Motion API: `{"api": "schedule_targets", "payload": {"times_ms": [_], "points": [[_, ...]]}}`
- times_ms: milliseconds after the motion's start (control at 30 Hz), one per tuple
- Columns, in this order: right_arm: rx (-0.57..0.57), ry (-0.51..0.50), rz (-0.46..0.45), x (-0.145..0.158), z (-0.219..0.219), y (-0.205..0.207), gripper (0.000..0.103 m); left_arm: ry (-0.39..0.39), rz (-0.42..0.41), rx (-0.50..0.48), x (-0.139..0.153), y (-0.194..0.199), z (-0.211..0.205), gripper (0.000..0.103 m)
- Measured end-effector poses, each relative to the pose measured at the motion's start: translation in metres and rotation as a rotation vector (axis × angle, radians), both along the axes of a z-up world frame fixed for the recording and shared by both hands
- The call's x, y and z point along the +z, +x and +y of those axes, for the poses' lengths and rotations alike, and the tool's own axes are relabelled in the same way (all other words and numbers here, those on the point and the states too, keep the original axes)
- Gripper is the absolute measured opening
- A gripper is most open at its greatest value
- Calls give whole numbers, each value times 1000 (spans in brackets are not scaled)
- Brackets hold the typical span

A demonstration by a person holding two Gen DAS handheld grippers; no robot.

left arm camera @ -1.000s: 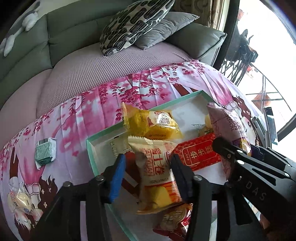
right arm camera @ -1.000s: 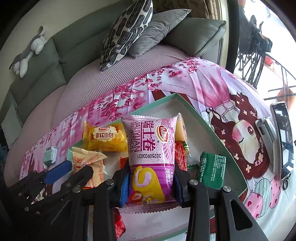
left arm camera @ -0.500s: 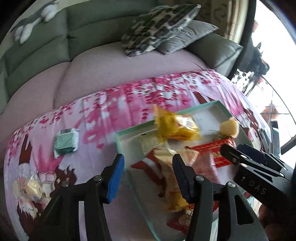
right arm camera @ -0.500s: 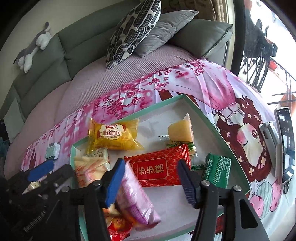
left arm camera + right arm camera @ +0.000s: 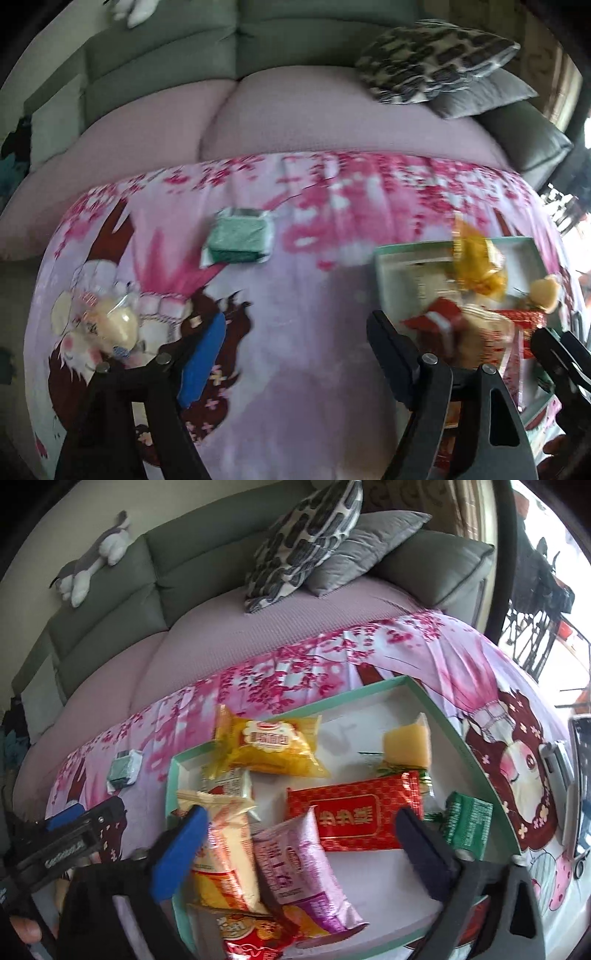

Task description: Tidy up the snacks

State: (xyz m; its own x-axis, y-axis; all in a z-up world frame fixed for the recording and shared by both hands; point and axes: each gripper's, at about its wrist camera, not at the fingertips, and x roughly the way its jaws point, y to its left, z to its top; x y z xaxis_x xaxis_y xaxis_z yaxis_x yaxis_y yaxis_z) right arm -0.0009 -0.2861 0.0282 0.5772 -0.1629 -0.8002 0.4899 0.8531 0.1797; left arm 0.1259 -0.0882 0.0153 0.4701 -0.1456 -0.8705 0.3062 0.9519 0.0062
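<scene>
You have glossy, crinkled plastic film on the snack packets (image 5: 275,751) and a smooth, matt tray (image 5: 458,734), probably card. The printed cloth (image 5: 295,369) looks soft and matt; the sofa seat (image 5: 229,642) is ribbed fabric.

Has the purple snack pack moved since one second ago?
Yes. The purple snack pack has dropped from the right gripper, whose jaws just opened, into the tray.

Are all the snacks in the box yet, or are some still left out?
Mostly done: the yellow bun pack, red packet and purple roll pack lie in the tray. Both grippers, left gripper and right gripper, are open and empty. The small green snack and clear-wrapped bun are still outside.
</scene>
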Motion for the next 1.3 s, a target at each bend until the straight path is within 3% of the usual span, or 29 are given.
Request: {"api": "schedule_targets", "payload": {"times_ms": [200, 267, 533, 867, 1300], "points": [[43, -7, 9, -2, 16, 8, 103, 22, -6, 75, -4, 7, 25, 82], [65, -8, 17, -3, 22, 10, 103, 32, -14, 90, -3, 6, 32, 91], [161, -33, 39, -6, 57, 22, 103, 35, -20, 157, -2, 9, 58, 91], [213, -47, 57, -10, 80, 29, 103, 48, -5, 310, 2, 18, 112, 91], [345, -75, 85, -18, 135, 45, 103, -26, 79, 428, -9, 29, 163, 91]]}}
